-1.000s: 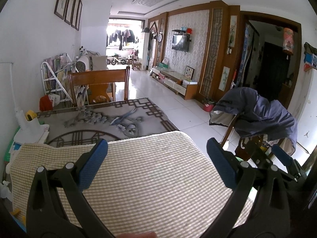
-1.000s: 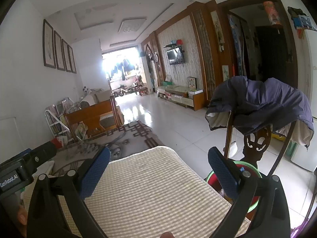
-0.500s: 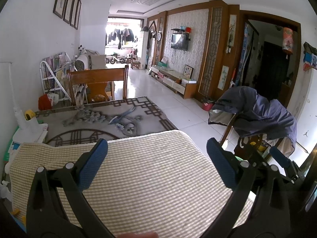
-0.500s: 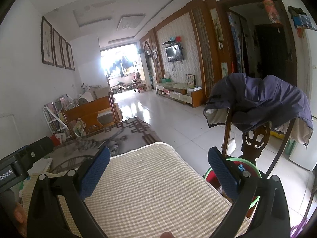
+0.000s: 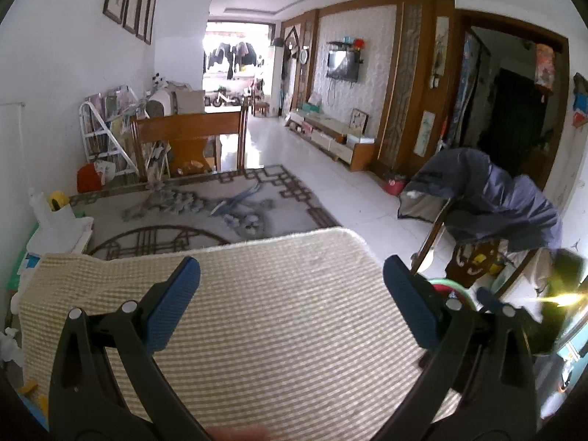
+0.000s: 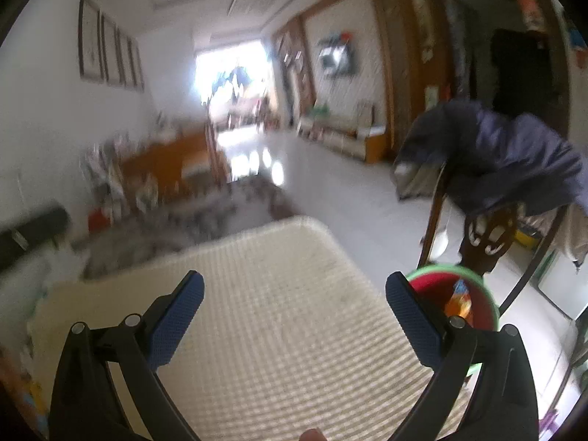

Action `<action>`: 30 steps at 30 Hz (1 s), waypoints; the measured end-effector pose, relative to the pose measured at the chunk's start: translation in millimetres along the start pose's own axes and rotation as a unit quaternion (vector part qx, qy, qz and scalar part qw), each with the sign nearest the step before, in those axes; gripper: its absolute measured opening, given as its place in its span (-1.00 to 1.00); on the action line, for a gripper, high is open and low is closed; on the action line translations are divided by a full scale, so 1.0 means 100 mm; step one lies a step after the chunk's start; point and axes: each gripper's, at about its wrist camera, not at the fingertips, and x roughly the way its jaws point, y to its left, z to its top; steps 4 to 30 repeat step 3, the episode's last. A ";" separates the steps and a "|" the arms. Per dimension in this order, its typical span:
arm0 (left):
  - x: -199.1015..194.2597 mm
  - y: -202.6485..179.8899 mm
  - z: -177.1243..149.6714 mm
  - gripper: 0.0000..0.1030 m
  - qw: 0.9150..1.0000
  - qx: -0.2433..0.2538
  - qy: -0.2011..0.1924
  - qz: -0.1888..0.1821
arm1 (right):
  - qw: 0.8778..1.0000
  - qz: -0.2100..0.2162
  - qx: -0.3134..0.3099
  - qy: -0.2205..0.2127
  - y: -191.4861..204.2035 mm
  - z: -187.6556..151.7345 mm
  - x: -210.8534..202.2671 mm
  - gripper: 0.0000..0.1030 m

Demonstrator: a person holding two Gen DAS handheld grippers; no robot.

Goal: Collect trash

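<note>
Now the right gripper [image 6: 294, 307] has swung toward the red bin [image 6: 468, 299].

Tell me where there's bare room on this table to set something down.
The checked mat is bare from the left tongs out to its far edge, and the patterned tabletop beyond looks mostly bare. The table's left edge is crowded with white clutter.

No legible text, label, brand, number or sign found in either view, framed pictures [image 5: 129, 2] on the wall far ahead and left of the claw too small to be read, right wrist view blurred throughout
</note>
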 end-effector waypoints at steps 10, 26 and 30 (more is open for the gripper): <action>0.08 0.09 -0.11 0.90 1.000 0.001 0.016 0.026 | 0.998 0.001 -0.030 0.052 0.04 -0.18 0.48 0.86; 0.08 0.09 -0.11 0.90 1.000 0.001 0.016 0.026 | 0.998 0.001 -0.030 0.052 0.04 -0.18 0.48 0.86; 0.08 0.09 -0.11 0.90 1.000 0.001 0.016 0.026 | 0.998 0.001 -0.030 0.052 0.04 -0.18 0.48 0.86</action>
